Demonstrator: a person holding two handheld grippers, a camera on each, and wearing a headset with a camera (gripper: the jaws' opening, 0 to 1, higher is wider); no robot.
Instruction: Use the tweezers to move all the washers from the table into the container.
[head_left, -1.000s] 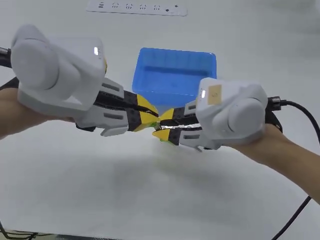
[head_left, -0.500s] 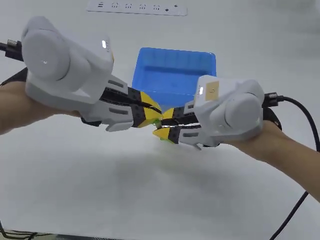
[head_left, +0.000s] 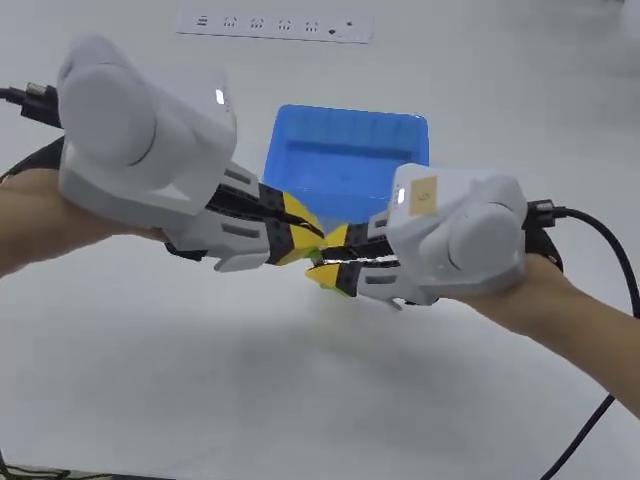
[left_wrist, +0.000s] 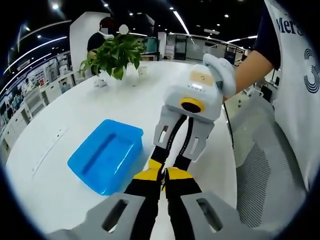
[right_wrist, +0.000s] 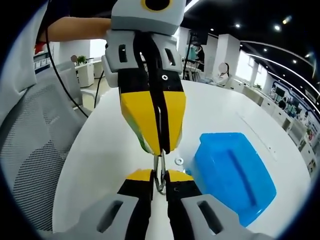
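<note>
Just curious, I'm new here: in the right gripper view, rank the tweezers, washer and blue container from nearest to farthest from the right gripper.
1. tweezers, in the jaws of the right gripper.
2. washer, just ahead, slightly right.
3. blue container, beyond the washer, farther right.

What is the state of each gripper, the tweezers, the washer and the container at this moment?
left gripper: shut on the tweezers.
right gripper: shut on the same tweezers.
tweezers: off the table, between both grippers.
washer: flat on the table, near the blue container.
blue container: upright, no washer seen inside.
</note>
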